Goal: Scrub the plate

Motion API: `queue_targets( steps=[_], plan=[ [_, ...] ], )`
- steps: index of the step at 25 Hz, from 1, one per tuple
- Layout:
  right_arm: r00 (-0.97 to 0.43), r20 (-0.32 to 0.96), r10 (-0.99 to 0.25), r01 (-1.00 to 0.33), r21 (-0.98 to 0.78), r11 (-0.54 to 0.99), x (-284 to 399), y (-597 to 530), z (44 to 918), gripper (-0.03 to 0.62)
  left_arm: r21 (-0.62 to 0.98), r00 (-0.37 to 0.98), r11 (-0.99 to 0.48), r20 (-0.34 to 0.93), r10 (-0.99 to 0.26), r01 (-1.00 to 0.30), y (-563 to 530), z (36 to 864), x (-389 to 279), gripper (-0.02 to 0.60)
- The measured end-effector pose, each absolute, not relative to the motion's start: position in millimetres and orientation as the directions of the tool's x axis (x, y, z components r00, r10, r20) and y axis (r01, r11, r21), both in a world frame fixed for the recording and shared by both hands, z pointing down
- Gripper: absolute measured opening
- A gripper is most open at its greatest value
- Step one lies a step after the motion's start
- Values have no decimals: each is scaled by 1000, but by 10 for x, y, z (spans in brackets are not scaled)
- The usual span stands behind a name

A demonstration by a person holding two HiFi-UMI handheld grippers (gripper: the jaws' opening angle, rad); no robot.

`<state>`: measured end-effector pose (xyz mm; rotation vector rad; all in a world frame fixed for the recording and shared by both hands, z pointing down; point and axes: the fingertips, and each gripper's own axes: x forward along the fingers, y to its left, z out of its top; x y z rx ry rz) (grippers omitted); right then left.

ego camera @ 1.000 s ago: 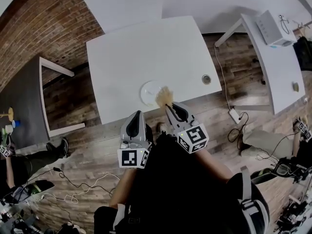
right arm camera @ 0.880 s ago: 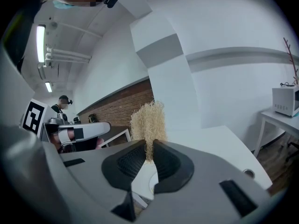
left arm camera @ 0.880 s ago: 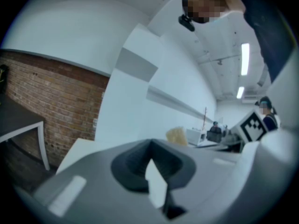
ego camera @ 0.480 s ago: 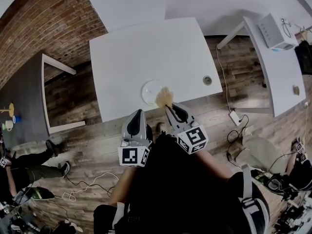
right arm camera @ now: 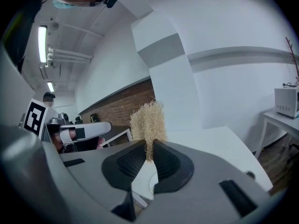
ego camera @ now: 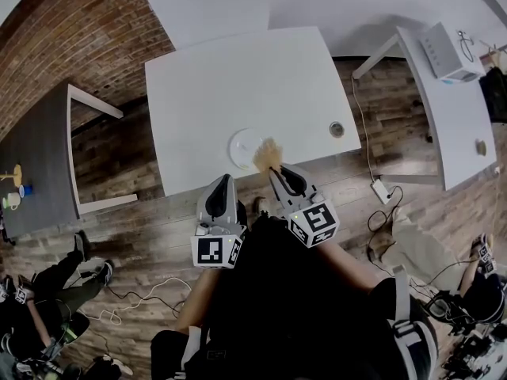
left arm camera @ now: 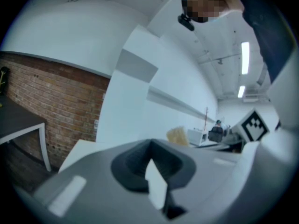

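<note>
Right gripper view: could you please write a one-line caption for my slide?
Right gripper, jaws shut on a straw-coloured fibre scrubber, with the white table beyond.

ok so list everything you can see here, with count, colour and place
plate: one, white, near edge of the middle table
scrubber: one, tan, at the plate's right rim, in the right gripper
middle table: one, white, centre
cable hole: one, grey, middle table's near right corner
side table: one, white, far right
box: one, white, on the side table
dark table: one, dark grey, left
power strip: one, white, floor at right
left gripper: one, grey, shut, empty
right gripper: one, grey, shut on the scrubber
</note>
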<state>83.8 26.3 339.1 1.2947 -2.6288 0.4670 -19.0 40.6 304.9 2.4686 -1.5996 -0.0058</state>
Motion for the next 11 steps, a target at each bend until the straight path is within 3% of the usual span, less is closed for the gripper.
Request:
queue_targets(
  steps=[11],
  plan=[
    [-609,293,-737,-793,-198,577,843,237,3405,43,173,413,-392,106,-904,-903,383,3072,-196,3]
  ],
)
